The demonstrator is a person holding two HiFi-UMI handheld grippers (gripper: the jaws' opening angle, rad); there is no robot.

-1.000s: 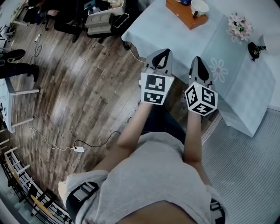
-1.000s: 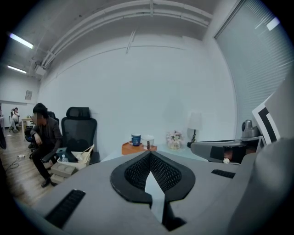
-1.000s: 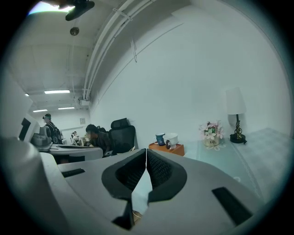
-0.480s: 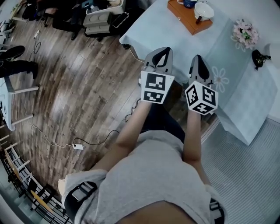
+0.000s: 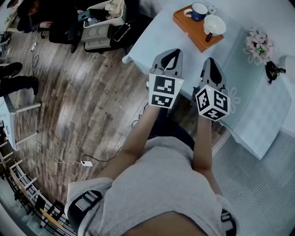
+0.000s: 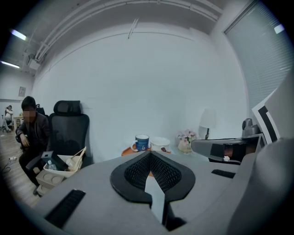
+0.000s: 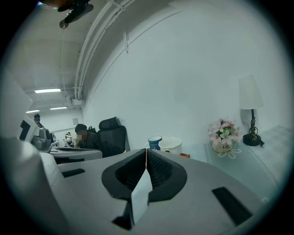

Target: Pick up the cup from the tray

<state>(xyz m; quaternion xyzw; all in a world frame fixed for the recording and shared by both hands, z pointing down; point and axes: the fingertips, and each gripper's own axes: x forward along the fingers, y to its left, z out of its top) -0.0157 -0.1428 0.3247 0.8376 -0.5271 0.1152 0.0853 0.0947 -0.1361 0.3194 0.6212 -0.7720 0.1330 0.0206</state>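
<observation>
An orange tray [image 5: 199, 32] lies on the far part of the light-blue table [image 5: 239, 60]. On it stand a blue cup [image 5: 199, 10] and a white cup [image 5: 215, 25]. Both grippers hang level, short of the table's near edge, pointing toward the tray. My left gripper [image 5: 171, 56] is shut with nothing in it; from its own view the blue cup [image 6: 142, 142] and the white cup [image 6: 160, 144] show just above the jaw tips [image 6: 149, 153]. My right gripper [image 5: 209, 63] is shut and empty too, and its view shows both cups [image 7: 155, 142] [image 7: 170, 145] beyond the tips [image 7: 146, 150].
A small pot of pink flowers [image 5: 257, 40] and a black lamp base [image 5: 274, 69] stand on the table right of the tray. A seated person [image 6: 31, 133], a black office chair [image 6: 70, 133] and a white cart [image 5: 102, 24] are at the left. Cables [image 5: 83, 156] trail over the wooden floor.
The view has advanced toward the table: tray and cups have come further into the head view. Both grippers stay shut, side by side.
</observation>
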